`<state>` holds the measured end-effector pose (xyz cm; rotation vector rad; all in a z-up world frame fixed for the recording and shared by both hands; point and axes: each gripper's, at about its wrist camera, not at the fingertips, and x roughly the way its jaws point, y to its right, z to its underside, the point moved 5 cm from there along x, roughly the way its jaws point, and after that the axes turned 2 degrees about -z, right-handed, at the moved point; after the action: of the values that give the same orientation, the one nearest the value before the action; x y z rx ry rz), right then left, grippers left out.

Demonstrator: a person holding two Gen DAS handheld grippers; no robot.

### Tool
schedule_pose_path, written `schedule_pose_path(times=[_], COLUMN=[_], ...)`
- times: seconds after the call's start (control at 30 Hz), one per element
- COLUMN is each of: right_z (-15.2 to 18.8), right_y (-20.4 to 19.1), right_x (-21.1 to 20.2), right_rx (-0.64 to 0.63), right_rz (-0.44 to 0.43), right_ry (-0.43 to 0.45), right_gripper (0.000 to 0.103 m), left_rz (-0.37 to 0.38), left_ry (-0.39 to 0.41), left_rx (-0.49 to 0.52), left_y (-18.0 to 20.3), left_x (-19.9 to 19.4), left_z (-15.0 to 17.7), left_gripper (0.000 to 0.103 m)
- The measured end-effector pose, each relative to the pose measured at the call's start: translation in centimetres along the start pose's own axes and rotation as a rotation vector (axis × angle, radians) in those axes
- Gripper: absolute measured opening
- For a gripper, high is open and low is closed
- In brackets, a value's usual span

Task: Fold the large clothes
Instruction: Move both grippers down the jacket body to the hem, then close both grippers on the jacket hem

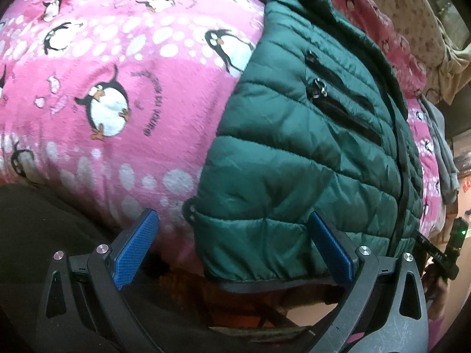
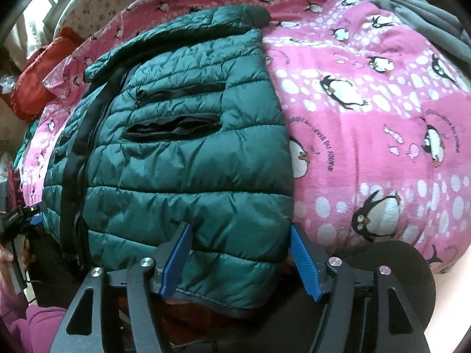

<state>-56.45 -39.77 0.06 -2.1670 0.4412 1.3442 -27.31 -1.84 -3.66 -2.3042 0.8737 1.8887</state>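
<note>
While the green quilted jacket (image 1: pixel 309 153) lies flat on the pink penguin blanket (image 1: pixel 123 94), both grippers hang over its hem at the near edge of the bed. The jacket is laid with its front up, the dark zipper (image 1: pixel 403 153) running down its middle from the collar at the far end to the hem, which hangs just over the blanket's near edge. Two zipped pockets show on each front panel; in the right wrist view one pocket (image 2: pixel 173 128) gapes open.

The left gripper (image 1: pixel 235 235) stands wide open over the jacket's left hem corner: one blue pad is over bare blanket beside the jacket's side edge, the other over the quilted fabric, and neither presses on the cloth. The right gripper (image 2: pixel 240 250) is likewise spread, its jaws astride the right hem corner, one pad above the padding and the other at the jacket's outer side edge; whether the pads touch the fabric I cannot tell, but they do not pinch it.

A grey garment (image 2: pixel 418 8) lies along the blanket's far right side, and a red cloth (image 2: pixel 38 79) is bunched off the blanket's far left corner. A magenta sleeve (image 2: pixel 32 323) shows low on the left.
</note>
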Motion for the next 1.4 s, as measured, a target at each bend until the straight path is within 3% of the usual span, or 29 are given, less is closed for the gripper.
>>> schedule_pose_path(times=[0.4,0.53,0.8,0.83,0.87,0.9,0.93,1.07,1.17,1.4], right_z=[0.7,0.4,0.3,0.3,0.3,0.3,0.2,-0.5,-1.4,-4.2], right_y=[-0.6,-0.5,-1.3,-1.5,-1.9,-2.2,-2.7,-3.7,-3.9,-3.5], right_x=[1.0,0.9,1.6,1.5,1.1,0.7,0.1,-1.8,-2.9,-5.7], right_rx=[0.008,0.043,-0.011,-0.026,-0.057,-0.081,-0.105,-0.14,-0.135,-0.09], right_rz=[-0.095,-0.136,-0.111,-0.104,-0.096,-0.086,-0.082,-0.102,-0.132,-0.202], right_ry=[-0.077,-0.067,-0.071,-0.065,-0.05,-0.033,-0.008,0.06,0.096,0.203], right_gripper=[0.067,0.056,0.055,0.048,0.043,0.031,0.021,0.014,0.013,0.012], left_rz=[-0.007,-0.014,-0.017,-0.013,-0.003,0.012,0.019,-0.021,-0.019,0.02], left_ry=[-0.005,-0.008,-0.015,-0.017,-0.017,-0.014,-0.011,0.04,0.072,0.173], left_rx=[-0.023,-0.021,-0.017,-0.01,-0.001,0.008,0.017,0.067,0.084,0.081], left_y=[-0.4,-0.4,0.2,0.2,0.4,0.8,1.1,2.1,2.4,2.9], left_x=[0.8,0.8,1.2,1.2,1.1,0.9,0.7,-0.7,-1.9,-5.1], left_z=[0.0,0.0,0.3,0.5,0.6,0.7,0.8,0.6,0.4,-1.6], left_gripper=[0.102,0.102,0.102,0.099,0.089,0.082,0.066,0.029,0.019,0.016])
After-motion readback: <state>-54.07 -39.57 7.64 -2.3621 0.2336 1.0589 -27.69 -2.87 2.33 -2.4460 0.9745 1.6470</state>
